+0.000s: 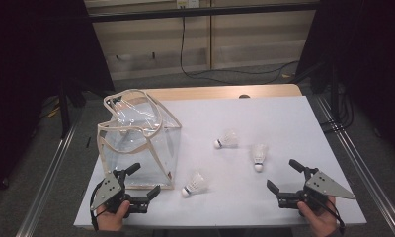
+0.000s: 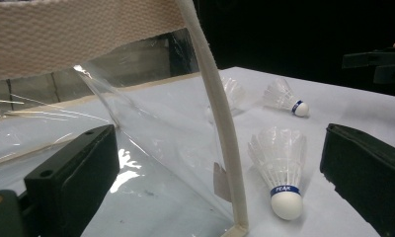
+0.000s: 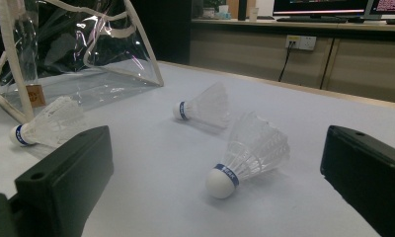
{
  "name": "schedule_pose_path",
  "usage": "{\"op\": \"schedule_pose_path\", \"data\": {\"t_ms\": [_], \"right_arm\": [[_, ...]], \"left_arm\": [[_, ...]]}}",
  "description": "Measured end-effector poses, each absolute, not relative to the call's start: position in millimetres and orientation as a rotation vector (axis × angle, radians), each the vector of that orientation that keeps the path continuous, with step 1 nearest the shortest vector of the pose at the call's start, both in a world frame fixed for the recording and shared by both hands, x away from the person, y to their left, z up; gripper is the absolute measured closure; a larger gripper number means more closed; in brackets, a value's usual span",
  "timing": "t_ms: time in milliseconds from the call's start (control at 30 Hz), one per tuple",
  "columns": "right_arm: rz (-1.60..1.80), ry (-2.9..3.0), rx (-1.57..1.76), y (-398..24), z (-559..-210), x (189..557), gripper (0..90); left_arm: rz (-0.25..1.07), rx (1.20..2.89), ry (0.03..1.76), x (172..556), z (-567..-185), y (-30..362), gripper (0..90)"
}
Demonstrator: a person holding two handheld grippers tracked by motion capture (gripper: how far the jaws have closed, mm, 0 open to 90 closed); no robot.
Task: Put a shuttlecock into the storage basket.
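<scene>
A clear plastic bag [image 1: 136,143] with cream trim stands open at the table's left. Three white shuttlecocks lie on the white table top [image 1: 284,118]: one by the bag's front corner [image 1: 194,183], one in the middle [image 1: 227,139], one to the right [image 1: 258,157]. My left gripper [image 1: 146,178] is open at the bag's near corner. In the left gripper view the bag's trim [image 2: 220,123] and the nearest shuttlecock [image 2: 280,173] stand between the wide jaws, untouched. My right gripper [image 1: 280,174] is open, and a shuttlecock [image 3: 250,153] lies just ahead of its jaws.
A wooden edge [image 1: 225,92] runs along the table's far side. Metal rails [image 1: 356,158] flank the table, and a black cable [image 1: 195,74] lies on the floor behind. The other gripper [image 2: 378,61] shows far off in the left gripper view.
</scene>
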State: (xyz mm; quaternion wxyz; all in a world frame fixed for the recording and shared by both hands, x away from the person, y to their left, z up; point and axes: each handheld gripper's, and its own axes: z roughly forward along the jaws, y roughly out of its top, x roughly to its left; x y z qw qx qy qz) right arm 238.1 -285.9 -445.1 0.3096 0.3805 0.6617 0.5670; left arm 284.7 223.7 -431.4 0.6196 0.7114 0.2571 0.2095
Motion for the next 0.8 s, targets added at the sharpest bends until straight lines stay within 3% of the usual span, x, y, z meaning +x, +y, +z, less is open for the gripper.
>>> {"op": "schedule_pose_path", "data": {"t_ms": [800], "right_arm": [[1.489, 1.751, 0.995, -286.7, -445.4, 237.6, 0.0]], "left_arm": [[0.437, 1.657, 0.553, 284.1, -430.8, 212.7, 1.6]]}}
